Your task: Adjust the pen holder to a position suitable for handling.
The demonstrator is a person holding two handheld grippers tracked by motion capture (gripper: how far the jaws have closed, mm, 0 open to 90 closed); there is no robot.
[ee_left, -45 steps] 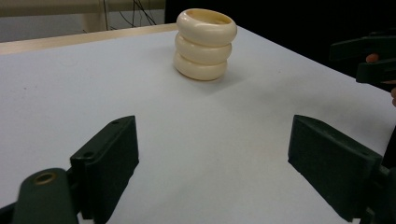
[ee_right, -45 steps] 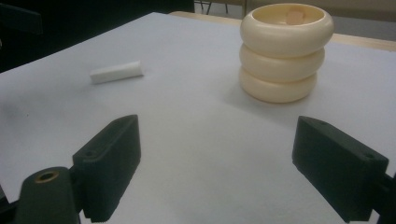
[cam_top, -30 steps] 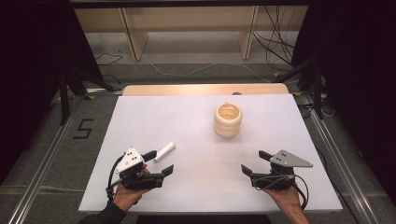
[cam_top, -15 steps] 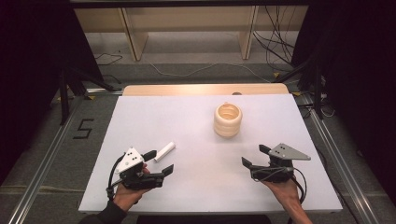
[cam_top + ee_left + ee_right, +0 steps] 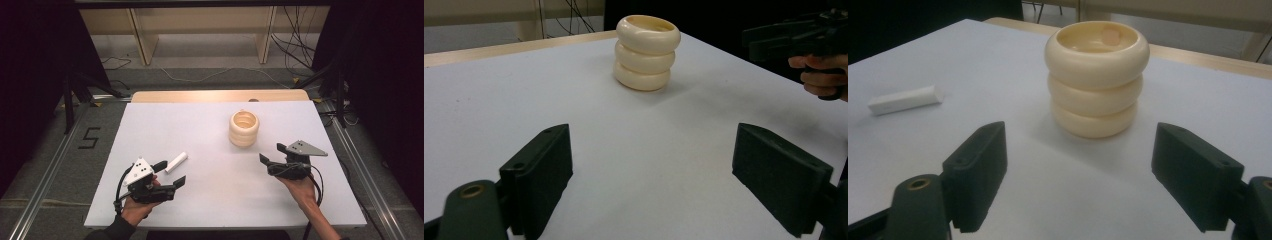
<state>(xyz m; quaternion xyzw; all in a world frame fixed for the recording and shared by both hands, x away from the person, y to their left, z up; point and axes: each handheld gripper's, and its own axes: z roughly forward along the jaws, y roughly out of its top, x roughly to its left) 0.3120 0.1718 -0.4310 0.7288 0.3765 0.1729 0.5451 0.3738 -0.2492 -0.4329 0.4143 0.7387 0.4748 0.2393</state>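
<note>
Both grippers gape wide, holding nothing: left gripper (image 5: 171,173), right gripper (image 5: 273,154). Ringed cream pot (image 5: 244,128) at right's 11 o'clock. White block (image 5: 176,162) just beside left's jaws.

I read one sign: a black number 5 (image 5: 89,138) stuck on the grey floor (image 5: 50,150), left of the table. I found no other words.

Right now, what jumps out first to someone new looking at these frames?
The cream ribbed pot, like three stacked rings, stands upright right of the white table's centre, open at the top. A small white bar lies flat near the front left, just beyond the left tool. Both tools are open and hold nothing; the right tool points toward the pot.
</note>
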